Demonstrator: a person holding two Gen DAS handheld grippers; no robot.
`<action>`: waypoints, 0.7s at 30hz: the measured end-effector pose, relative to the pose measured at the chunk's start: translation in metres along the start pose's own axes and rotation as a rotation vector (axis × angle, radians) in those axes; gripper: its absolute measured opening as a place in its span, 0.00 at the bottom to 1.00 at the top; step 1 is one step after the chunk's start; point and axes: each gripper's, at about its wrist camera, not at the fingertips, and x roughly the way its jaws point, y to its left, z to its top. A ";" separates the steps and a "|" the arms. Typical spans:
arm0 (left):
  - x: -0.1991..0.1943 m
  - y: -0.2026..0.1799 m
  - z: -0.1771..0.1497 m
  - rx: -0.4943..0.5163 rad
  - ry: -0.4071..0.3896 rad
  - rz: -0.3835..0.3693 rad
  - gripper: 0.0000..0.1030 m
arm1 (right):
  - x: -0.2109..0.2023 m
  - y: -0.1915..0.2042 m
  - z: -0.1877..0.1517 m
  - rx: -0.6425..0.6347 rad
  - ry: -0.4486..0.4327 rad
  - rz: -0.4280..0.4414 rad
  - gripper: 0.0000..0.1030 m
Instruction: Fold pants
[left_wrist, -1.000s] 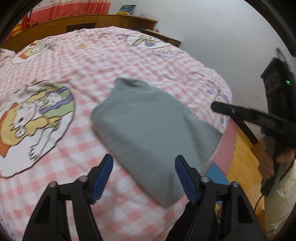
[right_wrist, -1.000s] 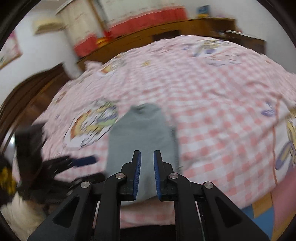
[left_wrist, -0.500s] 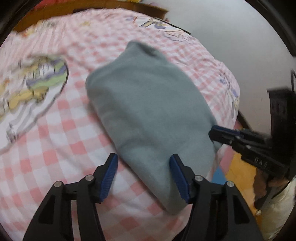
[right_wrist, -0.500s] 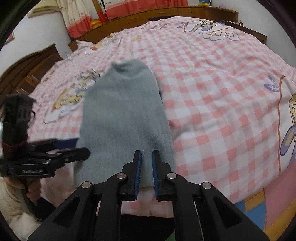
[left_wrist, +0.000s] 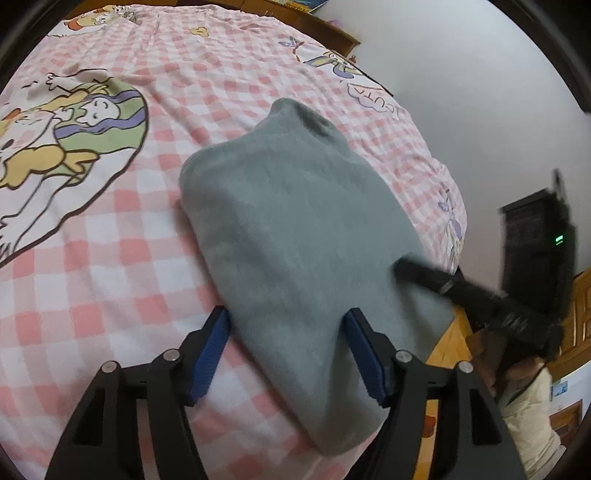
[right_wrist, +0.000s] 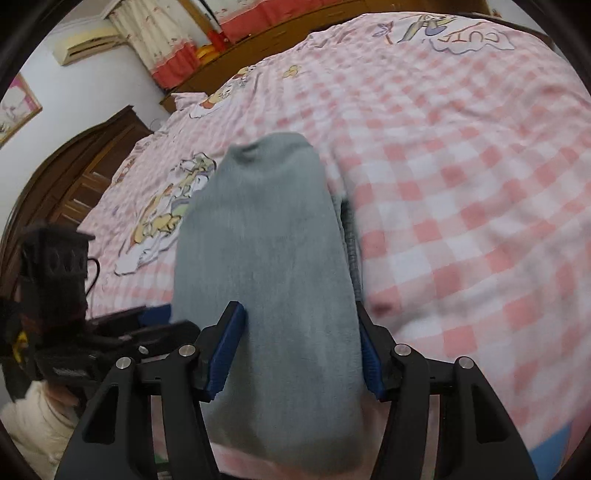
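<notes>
Pants (left_wrist: 295, 229): grey cloth, matt, soft fuzzy nap. Sheet (left_wrist: 110, 258): thin checked cloth, matt, creased. Pads (left_wrist: 210, 350): blue, ribbed, rubbery. Gripper arms: black matt plastic, metal rivets.

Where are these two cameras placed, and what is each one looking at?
Left wrist: sits on the left gripper, looking down along its opening jaws at the grey pants on the checked bedspread; the right gripper and a hand show at right.
Right wrist: sits on the right gripper, jaws opening astride the pants; the left gripper and a sleeve show at left.
Shared: pants, bedspread, each other's gripper.
</notes>
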 end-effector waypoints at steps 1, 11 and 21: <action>0.003 0.000 0.002 -0.005 -0.001 -0.008 0.70 | 0.001 -0.001 -0.001 0.000 -0.015 0.014 0.55; -0.003 -0.001 0.004 -0.046 -0.124 -0.059 0.42 | -0.022 -0.001 -0.016 0.007 -0.150 0.081 0.33; 0.018 -0.009 0.009 -0.040 -0.087 -0.017 0.58 | -0.010 -0.007 -0.020 0.087 -0.151 0.101 0.31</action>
